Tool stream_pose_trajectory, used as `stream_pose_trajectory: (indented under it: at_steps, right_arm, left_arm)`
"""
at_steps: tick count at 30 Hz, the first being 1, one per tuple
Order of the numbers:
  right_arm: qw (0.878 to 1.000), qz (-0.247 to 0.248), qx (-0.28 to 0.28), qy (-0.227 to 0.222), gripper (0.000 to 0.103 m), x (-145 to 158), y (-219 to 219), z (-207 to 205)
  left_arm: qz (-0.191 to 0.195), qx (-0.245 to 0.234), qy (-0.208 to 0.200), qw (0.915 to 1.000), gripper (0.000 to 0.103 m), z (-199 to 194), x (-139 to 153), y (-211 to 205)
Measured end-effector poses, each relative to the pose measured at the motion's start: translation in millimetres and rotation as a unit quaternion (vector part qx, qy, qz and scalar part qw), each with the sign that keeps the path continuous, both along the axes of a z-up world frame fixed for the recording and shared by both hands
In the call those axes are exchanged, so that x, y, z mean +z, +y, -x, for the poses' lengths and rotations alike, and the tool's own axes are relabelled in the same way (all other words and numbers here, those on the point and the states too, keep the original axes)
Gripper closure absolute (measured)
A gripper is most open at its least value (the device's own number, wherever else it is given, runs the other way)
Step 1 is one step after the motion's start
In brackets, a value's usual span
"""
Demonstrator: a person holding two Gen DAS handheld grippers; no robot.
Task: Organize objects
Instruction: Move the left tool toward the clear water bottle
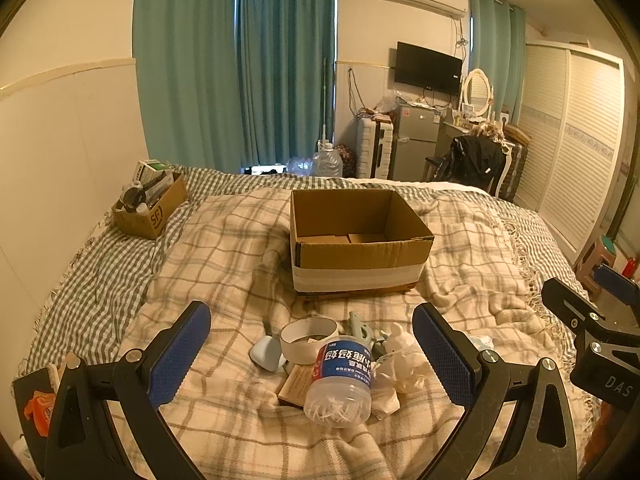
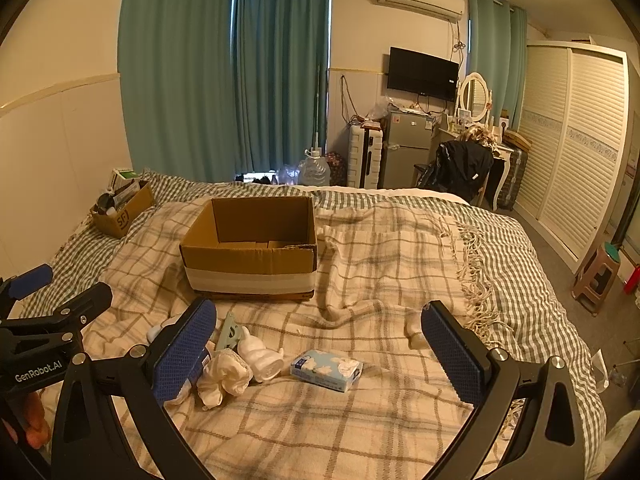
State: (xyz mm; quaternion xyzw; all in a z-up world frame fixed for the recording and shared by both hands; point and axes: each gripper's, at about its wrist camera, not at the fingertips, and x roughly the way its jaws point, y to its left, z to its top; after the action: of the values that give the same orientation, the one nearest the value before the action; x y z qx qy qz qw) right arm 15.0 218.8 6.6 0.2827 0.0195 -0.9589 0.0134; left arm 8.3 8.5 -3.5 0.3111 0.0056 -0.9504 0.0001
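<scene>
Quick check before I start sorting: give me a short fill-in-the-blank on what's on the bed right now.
1. The large cardboard box behind the clutter is ____ inside.
2. The clear plastic bottle with the blue label lies on its ____.
3. Both the left gripper and the right gripper have their jaws ____.
4. The tissue pack lies on the plaid ____.

Missing words: empty; side; open; blanket

The small box (image 1: 150,210) by the wall is crammed with things too small to name. In the left wrist view the plastic bottle (image 1: 340,380) lies over a card (image 1: 298,382) and hides most of it, and the tissue pack (image 1: 482,342) barely peeps from behind a gripper finger. In the right wrist view a blue finger pad (image 2: 182,354) covers the bottle. The desk (image 2: 472,130) clutter across the room is a blur.
</scene>
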Motion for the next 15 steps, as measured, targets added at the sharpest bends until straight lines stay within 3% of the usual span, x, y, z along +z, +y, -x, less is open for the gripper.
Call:
stream_pose_trajectory:
  at_steps: [9, 15]
  right_arm:
    - [1.0, 0.0, -0.002, -0.009, 0.0, -4.2, 7.2, 3.2]
    - [0.999, 0.001, -0.006, -0.034, 0.0, -22.1, 13.6, 16.5]
  left_arm:
    - [0.003, 0.008, -0.01, 0.9999, 0.0, 7.8, -4.5, 5.5]
    - [0.006, 0.005, -0.053, 0.9986, 0.0, 26.1, -35.8, 12.7]
